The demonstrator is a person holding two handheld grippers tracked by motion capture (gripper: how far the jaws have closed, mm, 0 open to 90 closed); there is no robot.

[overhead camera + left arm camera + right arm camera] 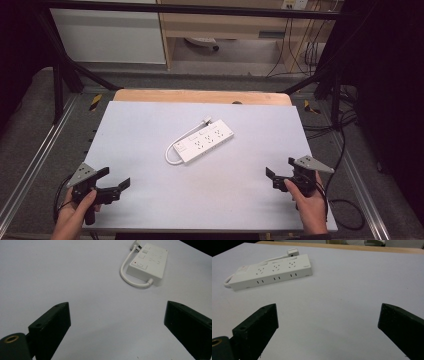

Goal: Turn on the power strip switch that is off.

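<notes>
Power strip lies flat mid-table, untouched, so by my read nothing is started and the whole reach and grasp is left. Its long axis runs diagonally, switch end near-left, other end far-right, sockets up, short cord looping round the switch end to a plug at the far side. Left gripper and right gripper sit at the near corners of the table, well apart from it, jaws wide and empty.

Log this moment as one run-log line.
left gripper: open, empty | right gripper: open, empty | white plastic power strip: mid-table, untouched, cord looped alongside | white table
</notes>
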